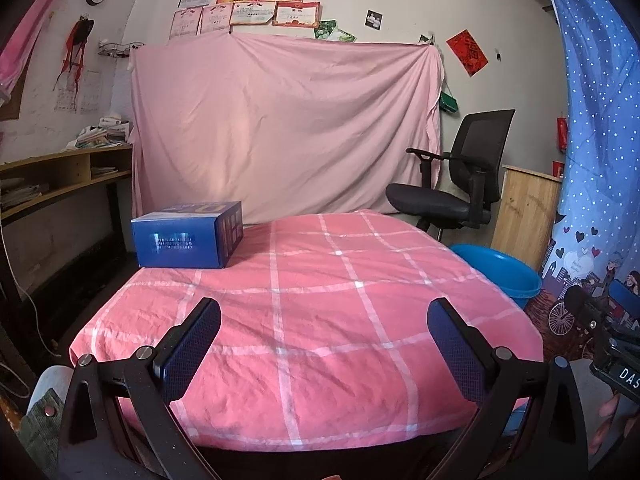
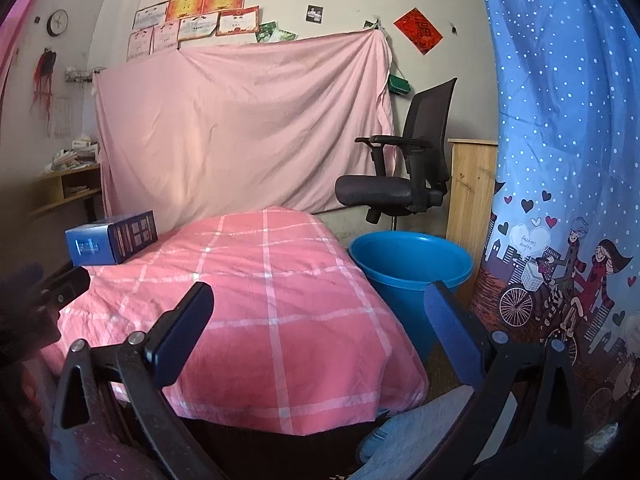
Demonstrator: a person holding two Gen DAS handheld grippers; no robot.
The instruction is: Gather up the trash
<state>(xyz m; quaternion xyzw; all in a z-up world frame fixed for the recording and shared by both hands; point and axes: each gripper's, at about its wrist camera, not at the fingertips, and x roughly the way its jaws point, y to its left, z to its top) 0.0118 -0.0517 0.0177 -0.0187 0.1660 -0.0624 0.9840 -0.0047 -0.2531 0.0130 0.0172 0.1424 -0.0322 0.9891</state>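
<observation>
Two grippers are held spread wide above the near edge of a table covered by a pink checked cloth (image 1: 320,320); nothing is gripped by the left gripper (image 1: 324,344) or the right gripper (image 2: 320,332). One blue box (image 1: 188,236) is seen at the far left corner of the cloth, well apart from both sets of fingers. On the floor just beside the table's right side, a blue bucket (image 2: 412,268) is placed, with a black office chair (image 2: 404,160) behind it.
</observation>
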